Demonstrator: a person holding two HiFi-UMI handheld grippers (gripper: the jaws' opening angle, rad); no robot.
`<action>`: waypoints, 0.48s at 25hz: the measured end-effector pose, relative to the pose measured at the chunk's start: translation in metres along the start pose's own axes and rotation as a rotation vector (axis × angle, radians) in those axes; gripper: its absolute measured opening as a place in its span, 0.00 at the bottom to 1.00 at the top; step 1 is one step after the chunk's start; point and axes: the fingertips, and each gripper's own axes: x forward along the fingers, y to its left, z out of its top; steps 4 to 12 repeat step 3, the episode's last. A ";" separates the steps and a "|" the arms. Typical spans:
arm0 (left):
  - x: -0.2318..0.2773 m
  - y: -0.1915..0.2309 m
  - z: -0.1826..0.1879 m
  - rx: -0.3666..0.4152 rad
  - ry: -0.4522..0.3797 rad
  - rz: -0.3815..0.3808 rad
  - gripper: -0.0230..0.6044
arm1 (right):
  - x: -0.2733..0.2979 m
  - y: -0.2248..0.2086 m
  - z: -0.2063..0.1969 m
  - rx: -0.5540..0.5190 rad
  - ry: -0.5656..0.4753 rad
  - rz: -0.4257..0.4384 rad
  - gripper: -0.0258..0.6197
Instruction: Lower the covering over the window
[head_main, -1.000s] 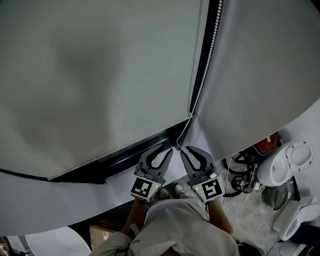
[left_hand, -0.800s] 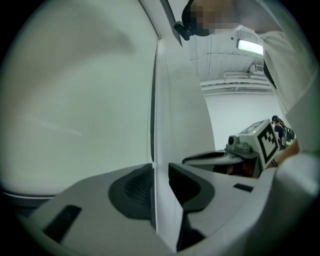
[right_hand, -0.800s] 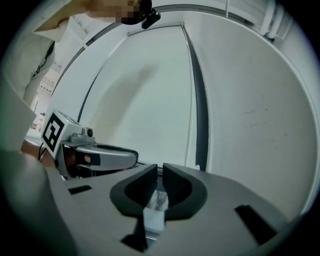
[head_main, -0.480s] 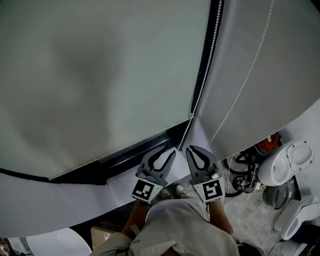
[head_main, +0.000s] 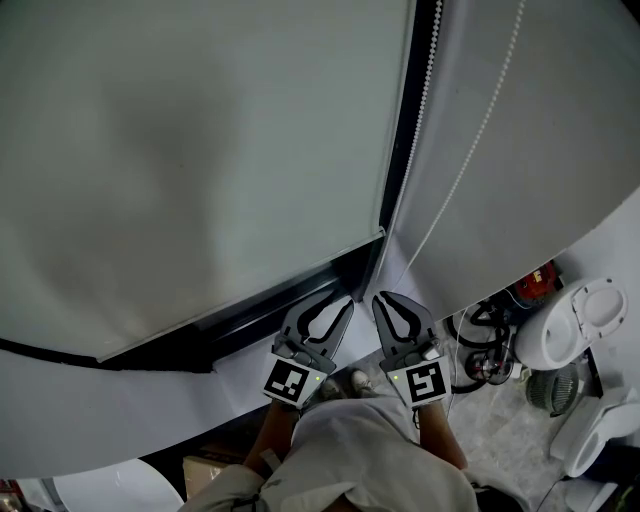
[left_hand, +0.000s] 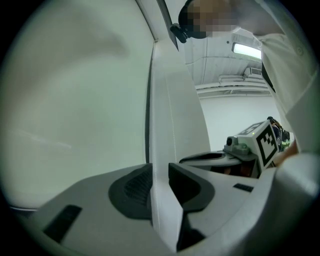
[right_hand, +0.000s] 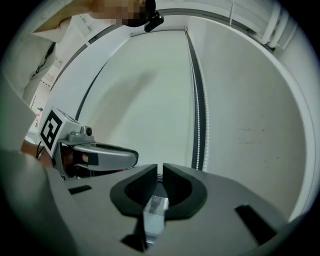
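Observation:
A pale roller blind (head_main: 200, 150) covers the window, with its bottom edge slanting just above both grippers. A white bead chain (head_main: 425, 70) hangs along the dark frame, and a second strand (head_main: 470, 150) runs slantwise down toward my right gripper (head_main: 380, 297). That gripper's jaws have just been closing and are now shut on a clear plastic piece (right_hand: 154, 215), seen in the right gripper view with the chain (right_hand: 198, 125) behind. My left gripper (head_main: 343, 300) is shut on a flat white strip (left_hand: 167, 115) that rises beside the blind (left_hand: 75, 100).
A dark sill (head_main: 260, 310) runs under the blind. The white wall (head_main: 560, 120) stands to the right. Lower right on the floor are a white fan-like appliance (head_main: 570, 330), a red object (head_main: 540, 283) and cables (head_main: 480, 350).
The right jaws have closed. One chain strand has swung away from the frame and now runs slantwise across the wall to the right gripper. Both grippers have barely shifted.

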 end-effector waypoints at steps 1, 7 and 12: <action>0.000 0.000 0.001 0.002 -0.002 -0.002 0.20 | 0.000 0.000 0.001 0.000 -0.001 -0.001 0.09; 0.001 -0.001 0.003 0.007 -0.005 -0.006 0.20 | 0.000 -0.001 0.003 -0.003 -0.002 -0.003 0.09; 0.001 -0.001 0.003 0.007 -0.005 -0.006 0.20 | 0.000 -0.001 0.003 -0.003 -0.002 -0.003 0.09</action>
